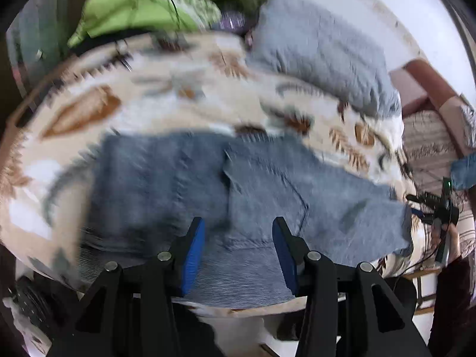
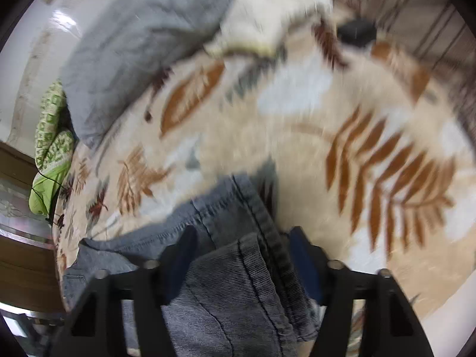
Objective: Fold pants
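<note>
left wrist view gives me the blue-grey denim pants [image 1: 238, 184] lying flat across the cream fleece blanket with rust-brown fern leaves [image 1: 166, 95], already doubled into a broad slab with one layer's edge running down the middle. my left gripper [image 1: 238, 253] hangs over the near edge of that slab, its blue-padded fingers [image 1: 193, 255] standing apart with cloth showing between them but not pinched, so i count it as released. in the right wrist view my right gripper [image 2: 242, 264] straddles a thick stitched seam of the same pants [image 2: 238, 267]; the jaws sit partly apart on either side of the bunched fabric, and through the blur i cannot tell whether the pads actually press on it. i judge this as the point between folds, where i need fresh grips. to do it well i would bite both corners of the same edge, take all layers at once, and carry them over together so the fold lands square rather than skewed. the denim is heavy, ribbed in its weave, stiff at the double-stitched seams and hems, so it should hold a crease but resist at the thick parts. the blanket is plush and may drag on the cloth. a grey quilted pillow [image 1: 321, 47] and a lime-green patterned bundle of bedding [image 1: 142, 9] lie at the far side, well apart from the pants.
</note>
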`<act>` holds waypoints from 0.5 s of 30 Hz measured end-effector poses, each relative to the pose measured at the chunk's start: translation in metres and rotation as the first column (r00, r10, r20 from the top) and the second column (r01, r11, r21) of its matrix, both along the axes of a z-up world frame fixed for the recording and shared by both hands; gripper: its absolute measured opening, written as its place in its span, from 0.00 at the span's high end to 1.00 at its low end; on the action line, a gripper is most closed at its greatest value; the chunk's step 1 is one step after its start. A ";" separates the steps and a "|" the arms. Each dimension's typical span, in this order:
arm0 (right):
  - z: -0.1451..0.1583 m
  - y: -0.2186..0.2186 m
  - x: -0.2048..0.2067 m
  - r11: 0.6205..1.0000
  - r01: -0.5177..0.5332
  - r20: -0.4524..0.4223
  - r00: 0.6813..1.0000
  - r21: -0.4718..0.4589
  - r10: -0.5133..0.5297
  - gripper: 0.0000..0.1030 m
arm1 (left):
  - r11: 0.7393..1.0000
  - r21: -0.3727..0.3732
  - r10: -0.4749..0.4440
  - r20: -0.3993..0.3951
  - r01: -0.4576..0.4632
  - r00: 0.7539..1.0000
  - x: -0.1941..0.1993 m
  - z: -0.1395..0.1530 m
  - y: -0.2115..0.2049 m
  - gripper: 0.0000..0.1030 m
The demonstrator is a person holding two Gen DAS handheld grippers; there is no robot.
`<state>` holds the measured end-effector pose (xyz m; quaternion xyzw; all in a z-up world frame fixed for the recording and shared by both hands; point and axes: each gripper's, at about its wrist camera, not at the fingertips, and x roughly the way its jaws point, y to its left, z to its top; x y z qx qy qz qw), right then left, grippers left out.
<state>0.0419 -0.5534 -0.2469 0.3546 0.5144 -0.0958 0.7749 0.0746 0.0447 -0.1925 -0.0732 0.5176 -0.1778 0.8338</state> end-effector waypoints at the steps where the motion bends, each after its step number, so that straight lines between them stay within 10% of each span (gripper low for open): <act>1: -0.006 0.001 0.001 0.999 -0.014 -0.012 1.000 0.046 0.014 0.54 | 1.000 0.010 -0.010 -0.022 0.010 1.000 0.000 -0.009 -0.007 0.54; 6: -0.006 0.017 0.001 0.993 -0.096 -0.016 0.995 0.075 0.097 0.86 | 0.994 0.105 -0.037 -0.061 0.043 0.997 -0.003 -0.033 -0.030 0.53; 15: 0.102 0.034 -0.022 0.979 -0.076 0.359 0.923 -0.191 0.141 0.88 | 0.994 0.110 -0.018 -0.066 0.025 0.998 -0.002 -0.033 -0.025 0.53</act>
